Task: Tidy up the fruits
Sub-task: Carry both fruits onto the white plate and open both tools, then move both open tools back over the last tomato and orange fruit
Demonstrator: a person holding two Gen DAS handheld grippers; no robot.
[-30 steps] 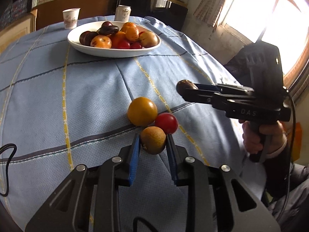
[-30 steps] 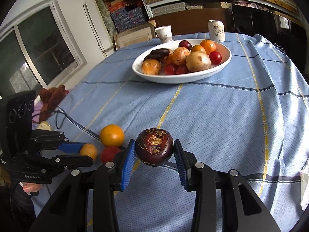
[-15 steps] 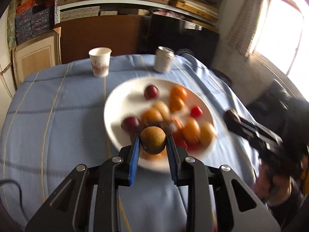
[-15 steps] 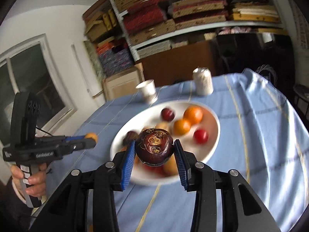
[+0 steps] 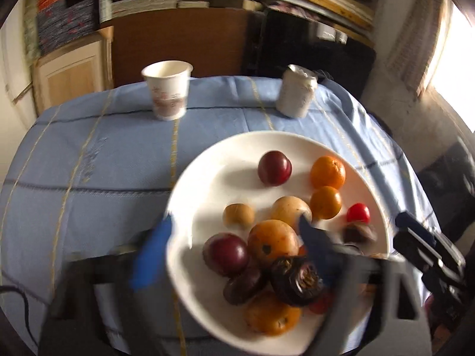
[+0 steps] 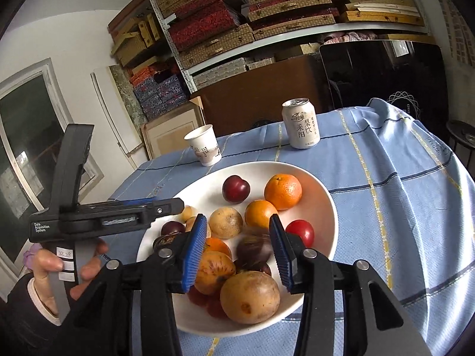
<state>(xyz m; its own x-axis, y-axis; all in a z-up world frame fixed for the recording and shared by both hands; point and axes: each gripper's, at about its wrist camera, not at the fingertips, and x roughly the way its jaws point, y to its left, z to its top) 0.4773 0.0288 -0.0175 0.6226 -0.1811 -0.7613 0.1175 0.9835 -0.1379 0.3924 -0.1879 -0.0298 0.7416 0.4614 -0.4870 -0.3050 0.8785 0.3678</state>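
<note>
A white bowl (image 5: pixel 213 175) (image 6: pixel 326 204) on the blue tablecloth holds several fruits: oranges, plums, tomatoes, brown and dark purple ones. My left gripper (image 5: pixel 234 231) is open and empty above the bowl's near left part; the small brown fruit (image 5: pixel 239 215) lies in the bowl beyond its fingers. My right gripper (image 6: pixel 237 241) is open over the bowl; the dark purple fruit (image 6: pixel 253 247), blurred, is between its fingers, apart from them. The left gripper also shows in the right wrist view (image 6: pixel 175 206) at the bowl's left rim.
A paper cup (image 5: pixel 166 89) (image 6: pixel 204 145) and a white drink can (image 5: pixel 297 93) (image 6: pixel 300 123) stand behind the bowl. Shelves with boxes (image 6: pixel 237 23) line the back wall. The table edge drops away on the right (image 6: pixel 445 178).
Both grippers moved further over the bowl and opened. The small brown fruit left the left gripper and lies in the bowl; the dark purple fruit is released from the right gripper.
</note>
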